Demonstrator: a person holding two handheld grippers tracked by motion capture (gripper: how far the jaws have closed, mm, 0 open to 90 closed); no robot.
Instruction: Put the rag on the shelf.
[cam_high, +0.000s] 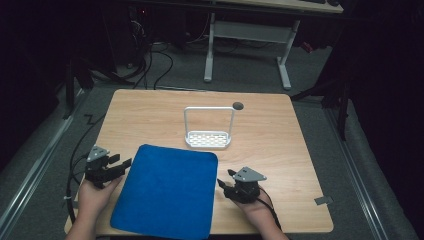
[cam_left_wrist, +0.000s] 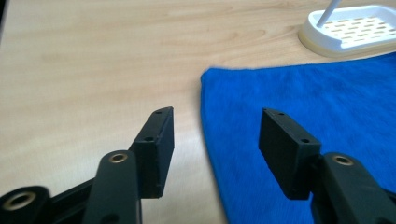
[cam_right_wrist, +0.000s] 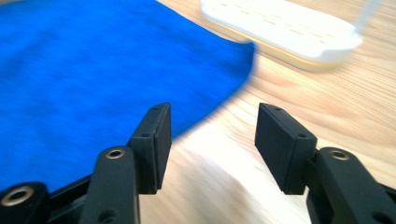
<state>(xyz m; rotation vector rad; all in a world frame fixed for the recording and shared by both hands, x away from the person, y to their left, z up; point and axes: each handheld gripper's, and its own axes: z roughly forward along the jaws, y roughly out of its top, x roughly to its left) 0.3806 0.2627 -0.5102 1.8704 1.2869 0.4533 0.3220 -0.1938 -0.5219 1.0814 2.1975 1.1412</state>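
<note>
A blue cloth (cam_high: 167, 189) lies flat on the wooden table (cam_high: 270, 135), near its front edge. My left gripper (cam_high: 120, 162) is at the cloth's left edge with its jaws open; in the left gripper view the cloth (cam_left_wrist: 308, 107) edge runs between the open jaws (cam_left_wrist: 215, 140), which do not touch it. My right gripper (cam_high: 224, 179) is at the cloth's right edge, jaws open. In the right gripper view the cloth (cam_right_wrist: 93, 70) corner lies ahead of the left jaw, with bare wood between the jaws (cam_right_wrist: 212, 140).
A white perforated tray with a tall wire handle (cam_high: 208, 139) stands just behind the cloth, also seen as a tray (cam_left_wrist: 350, 30) and tray (cam_right_wrist: 280, 28) in the gripper views. A small dark disc (cam_high: 238, 105) lies behind it. A grey tag (cam_high: 323, 200) is at the right front.
</note>
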